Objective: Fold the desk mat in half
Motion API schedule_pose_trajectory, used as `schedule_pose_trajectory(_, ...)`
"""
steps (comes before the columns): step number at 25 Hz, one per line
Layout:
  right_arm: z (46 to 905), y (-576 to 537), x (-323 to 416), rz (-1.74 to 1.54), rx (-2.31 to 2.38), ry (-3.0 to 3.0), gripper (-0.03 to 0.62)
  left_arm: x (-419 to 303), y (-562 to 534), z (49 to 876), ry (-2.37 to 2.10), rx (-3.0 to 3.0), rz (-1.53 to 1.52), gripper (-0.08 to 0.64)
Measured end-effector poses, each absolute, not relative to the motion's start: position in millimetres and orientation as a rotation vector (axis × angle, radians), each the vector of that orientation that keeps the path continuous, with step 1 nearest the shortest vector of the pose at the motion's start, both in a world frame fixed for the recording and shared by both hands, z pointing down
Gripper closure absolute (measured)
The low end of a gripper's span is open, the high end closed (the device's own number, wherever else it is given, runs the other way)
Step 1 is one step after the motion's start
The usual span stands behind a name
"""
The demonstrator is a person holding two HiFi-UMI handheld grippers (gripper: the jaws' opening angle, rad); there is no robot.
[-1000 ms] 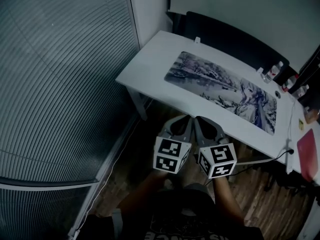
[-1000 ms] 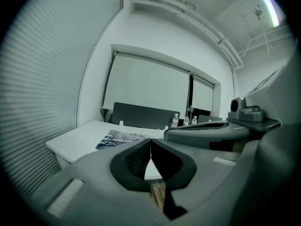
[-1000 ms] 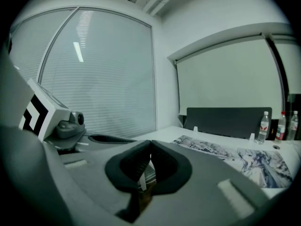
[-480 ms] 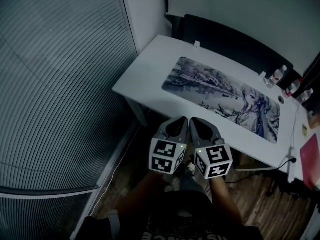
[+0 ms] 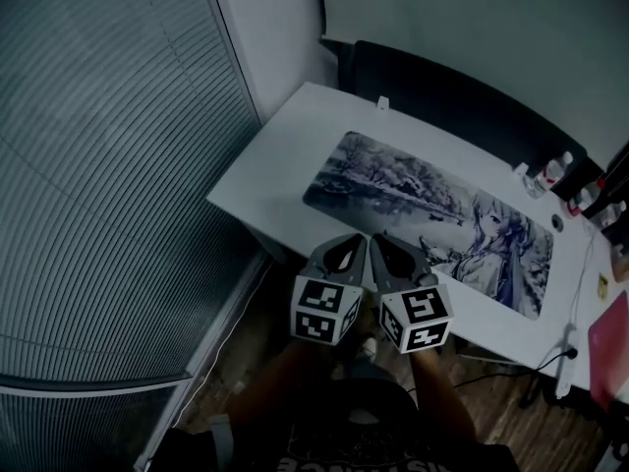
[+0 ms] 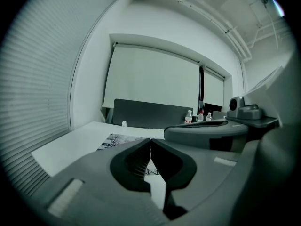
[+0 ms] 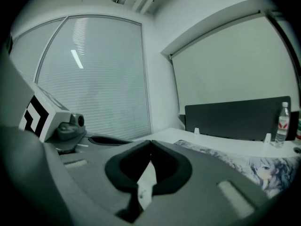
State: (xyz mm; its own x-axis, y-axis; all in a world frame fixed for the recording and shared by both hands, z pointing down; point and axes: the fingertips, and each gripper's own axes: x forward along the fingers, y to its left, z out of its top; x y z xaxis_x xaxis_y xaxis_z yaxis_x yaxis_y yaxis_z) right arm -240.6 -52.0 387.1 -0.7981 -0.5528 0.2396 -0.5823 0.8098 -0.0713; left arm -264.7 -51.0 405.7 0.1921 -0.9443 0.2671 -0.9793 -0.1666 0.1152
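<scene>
Your left gripper and right gripper are held side by side in the air at the near edge of the desk. Each has its jaws clenched together on nothing. The mat lies flat and unfolded along the desk, just ahead of both grippers. Bottles stand near the far right corner, beside the dark panel behind the desk.

We note one desk mat: a long rectangle printed in pale grey-blue, with bare wintry trees toward its left end and a long-haired drawn figure toward its right. It lies flat and fully unfolded on the table. Its long sides run along the table's long edges, and its left end stops well short of the table's left edge.
</scene>
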Motion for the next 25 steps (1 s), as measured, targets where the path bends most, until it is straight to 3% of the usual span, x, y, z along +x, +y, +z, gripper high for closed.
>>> schedule_pose_trajectory(12,387,-117,-218,0.249,0.823,-2.832,0.589,-253,-113,412,-1.918,2.125,0.245,0.554)
schedule_pose_trajectory(25,403,-154,-247,0.259,0.901,-2.794,0.589,-285,-155,430,-1.867,2.182,0.258,0.552)
